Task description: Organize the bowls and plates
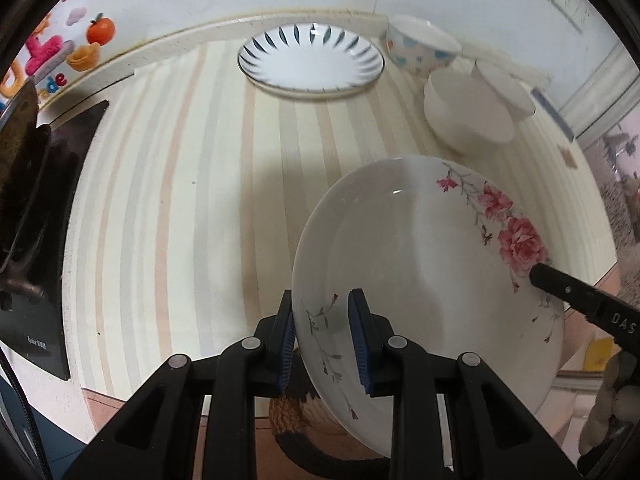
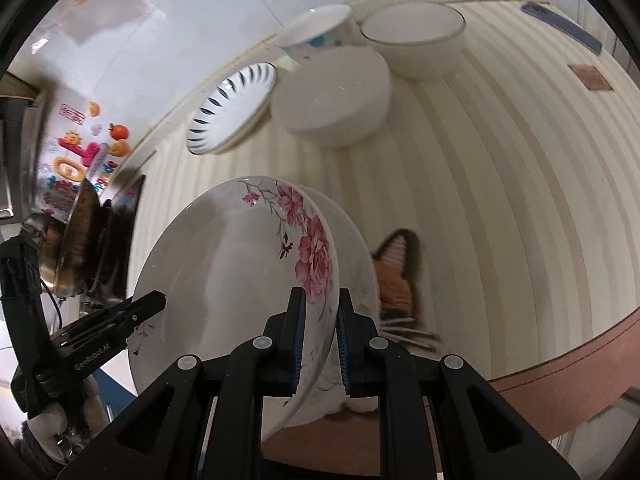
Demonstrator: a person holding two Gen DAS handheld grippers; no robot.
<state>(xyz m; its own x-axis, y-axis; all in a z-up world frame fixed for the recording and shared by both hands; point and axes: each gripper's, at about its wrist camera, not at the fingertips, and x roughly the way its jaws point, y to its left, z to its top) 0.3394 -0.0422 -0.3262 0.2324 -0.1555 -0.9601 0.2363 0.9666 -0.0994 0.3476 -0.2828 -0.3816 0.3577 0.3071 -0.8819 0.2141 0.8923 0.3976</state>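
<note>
**Both grippers pinch one flowered plate above the striped table**

Blue-padded fingers (image 1: 362, 340) of the left gripper (image 1: 322, 340) clamp the near rim of a white ceramic plate with pink flower print (image 1: 400, 260), which is held tilted above the cream striped tabletop (image 1: 180, 200). On the opposite rim, the right gripper (image 2: 322, 344) is pinched tight over the flowered edge, one pad inside and one outside. Ahead of the left gripper, well apart from the held plate, a white plate with dark blue petal strokes (image 1: 310, 58) lies flat by the wall. Ahead and to the right stand a white bowl with blue spots (image 1: 420, 46) and two plain white bowls (image 1: 468, 116). Far left sits a dark pan (image 1: 20, 184).
</note>
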